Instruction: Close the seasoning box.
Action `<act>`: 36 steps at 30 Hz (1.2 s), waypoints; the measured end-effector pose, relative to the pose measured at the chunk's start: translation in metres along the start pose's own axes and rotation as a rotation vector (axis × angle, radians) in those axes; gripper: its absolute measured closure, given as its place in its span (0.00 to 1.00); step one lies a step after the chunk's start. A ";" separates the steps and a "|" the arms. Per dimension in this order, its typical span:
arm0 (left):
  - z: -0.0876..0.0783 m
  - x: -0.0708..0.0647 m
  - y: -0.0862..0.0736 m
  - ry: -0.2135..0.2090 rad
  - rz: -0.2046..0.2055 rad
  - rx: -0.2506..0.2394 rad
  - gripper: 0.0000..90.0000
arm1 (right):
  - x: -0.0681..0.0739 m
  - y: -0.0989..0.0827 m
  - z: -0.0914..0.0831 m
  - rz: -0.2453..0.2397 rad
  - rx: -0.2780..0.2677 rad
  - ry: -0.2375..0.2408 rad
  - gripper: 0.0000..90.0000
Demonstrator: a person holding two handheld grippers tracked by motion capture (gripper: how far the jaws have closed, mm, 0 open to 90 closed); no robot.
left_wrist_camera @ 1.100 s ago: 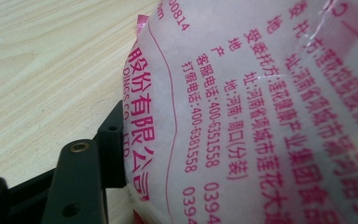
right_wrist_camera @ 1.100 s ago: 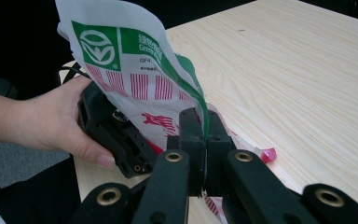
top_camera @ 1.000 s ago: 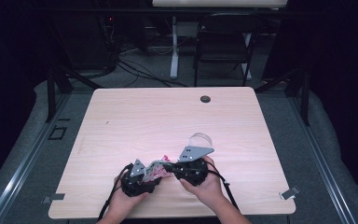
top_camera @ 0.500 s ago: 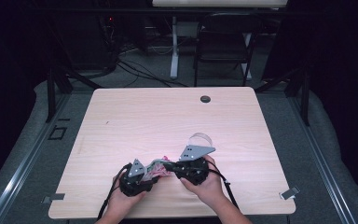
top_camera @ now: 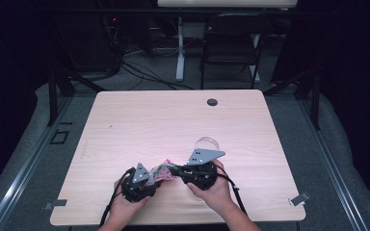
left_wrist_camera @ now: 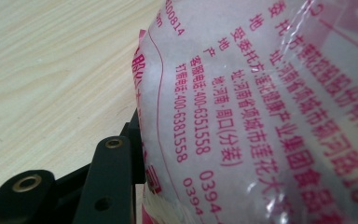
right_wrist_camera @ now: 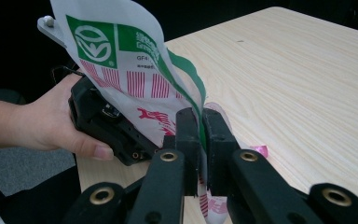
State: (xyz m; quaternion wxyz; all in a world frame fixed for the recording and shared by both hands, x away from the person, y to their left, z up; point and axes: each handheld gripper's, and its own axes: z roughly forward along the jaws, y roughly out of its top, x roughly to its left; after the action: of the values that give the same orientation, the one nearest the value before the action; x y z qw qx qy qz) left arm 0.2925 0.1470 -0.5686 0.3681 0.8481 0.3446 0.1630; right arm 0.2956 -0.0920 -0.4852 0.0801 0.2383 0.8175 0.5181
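The desk (top_camera: 139, 120) is light wood, with a dark round plug (top_camera: 212, 102) near its far edge, and it looks the same as a second ago. Near its front edge a person's two hands hold the tongs close together, with a plastic bag (top_camera: 162, 170) stretched between them just above the wood.

The bag is printed in red on one face and in green and red on the other, and it sits in the same spot as in the earlier frames. A clear curl of plastic (top_camera: 207, 142) lies on the desk just behind the right hand, unmoved.

The right tongs (right_wrist_camera: 200, 126) pinch the bag's thin edge, jaws almost pressed together with the film between them; they have just been easing open a little, yet the pads are on the film. That hand has kept its place.

The left tongs (top_camera: 155, 174) have just been closing, with the bag between them. In the left gripper view one black jaw lies against the bulging bag (left_wrist_camera: 261, 112); the other jaw is hidden, so I cannot tell whether both press on it
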 end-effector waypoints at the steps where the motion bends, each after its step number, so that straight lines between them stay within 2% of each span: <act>1: 0.000 0.000 0.000 0.005 -0.006 -0.006 0.65 | 0.000 0.000 0.000 0.003 -0.001 0.002 0.94; 13: -0.006 0.003 0.001 0.062 -0.004 -0.014 0.65 | 0.000 0.002 -0.004 -0.023 -0.002 -0.015 0.72; 15: -0.007 0.004 0.002 0.062 -0.003 -0.011 0.65 | 0.000 0.003 -0.005 -0.022 -0.006 -0.019 0.69; 22: -0.011 0.008 0.003 0.106 -0.006 -0.017 0.65 | -0.003 0.005 -0.008 -0.039 -0.008 -0.024 0.60; 24: -0.012 0.009 0.003 0.113 -0.010 -0.022 0.65 | -0.004 0.006 -0.010 -0.046 -0.014 -0.024 0.58; 30: -0.015 0.008 0.005 0.148 0.021 -0.026 0.65 | -0.004 0.009 -0.012 -0.086 -0.018 -0.033 0.57; 36: -0.022 0.009 0.012 0.162 0.021 -0.038 0.65 | -0.002 0.013 -0.016 -0.109 -0.013 -0.023 0.61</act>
State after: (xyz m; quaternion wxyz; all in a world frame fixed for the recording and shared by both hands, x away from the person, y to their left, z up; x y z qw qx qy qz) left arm 0.2931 0.1589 -0.5445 0.3532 0.8286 0.3611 0.2415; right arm 0.2955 -0.1014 -0.4671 0.1190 0.1986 0.8249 0.5157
